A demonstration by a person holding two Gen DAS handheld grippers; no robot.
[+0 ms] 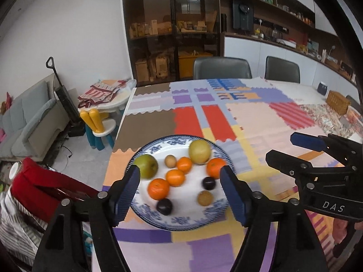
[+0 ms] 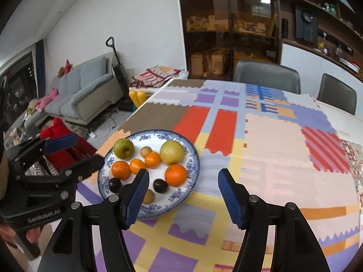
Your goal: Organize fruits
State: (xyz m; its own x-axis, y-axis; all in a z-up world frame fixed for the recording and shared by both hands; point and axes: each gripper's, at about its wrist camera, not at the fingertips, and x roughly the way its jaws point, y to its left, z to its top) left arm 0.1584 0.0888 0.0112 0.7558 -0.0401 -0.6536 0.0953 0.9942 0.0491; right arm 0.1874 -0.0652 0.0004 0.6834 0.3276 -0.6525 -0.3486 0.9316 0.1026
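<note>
Tablecloth; right hand-held gripper "DAS"

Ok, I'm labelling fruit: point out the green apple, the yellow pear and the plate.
green apple (image 1: 146,166), left wrist view, its top.
yellow pear (image 2: 171,151), right wrist view, its middle.
plate (image 2: 192,170), right wrist view, its blue right rim.

Both wrist cameras looking steeply down along fingers, close above worktop, sharing plate.
</note>
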